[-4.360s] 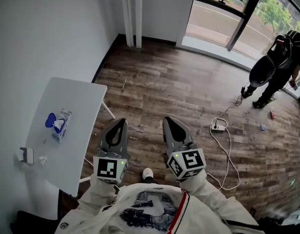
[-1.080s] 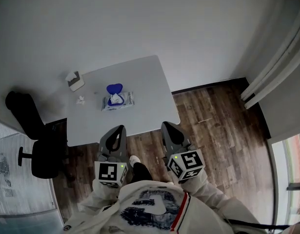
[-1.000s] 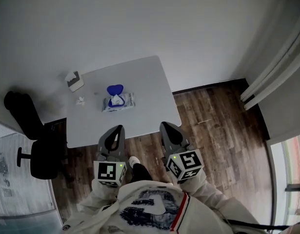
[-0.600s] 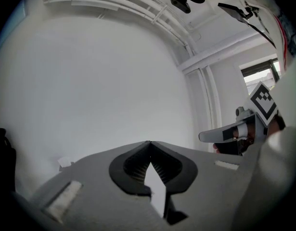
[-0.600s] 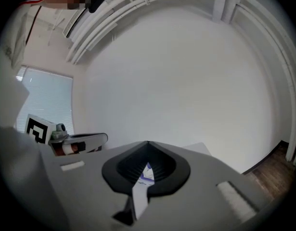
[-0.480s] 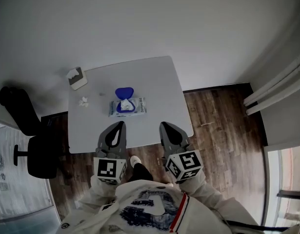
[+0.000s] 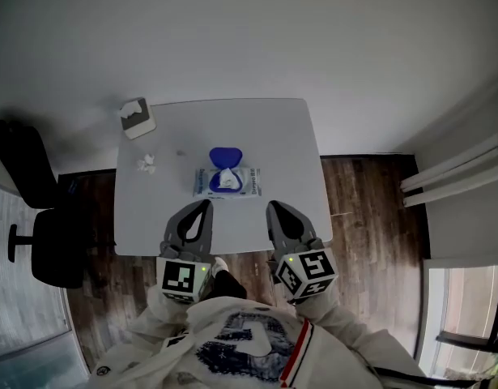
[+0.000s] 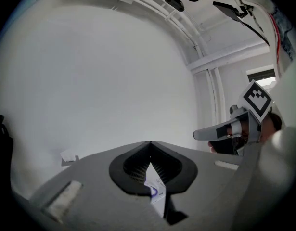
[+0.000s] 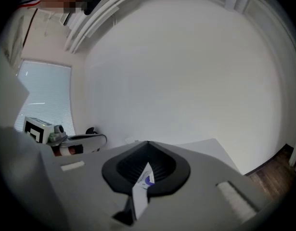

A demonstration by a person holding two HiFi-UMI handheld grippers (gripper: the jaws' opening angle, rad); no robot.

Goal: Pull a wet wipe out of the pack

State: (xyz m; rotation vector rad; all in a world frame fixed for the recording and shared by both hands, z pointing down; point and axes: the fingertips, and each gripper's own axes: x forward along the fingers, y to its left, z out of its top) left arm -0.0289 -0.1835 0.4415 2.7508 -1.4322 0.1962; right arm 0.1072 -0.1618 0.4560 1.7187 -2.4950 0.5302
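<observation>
White table [image 7: 151, 209], wet wipe pack [image 7: 229, 183] lid open, left gripper [image 7: 202, 207] and right gripper [image 7: 274, 207] short of it, fingers [image 8: 127, 170] closed, empty.

You're in a sparse, office-like room, plain white wall [image 7: 232, 31] ahead of you, small white table [image 7: 273, 128] set against it, black swivel chair [image 7: 20, 164] at your left, dark wood-plank floor [image 7: 370, 209], slatted window blinds [image 9: 44, 95] off to one side
</observation>
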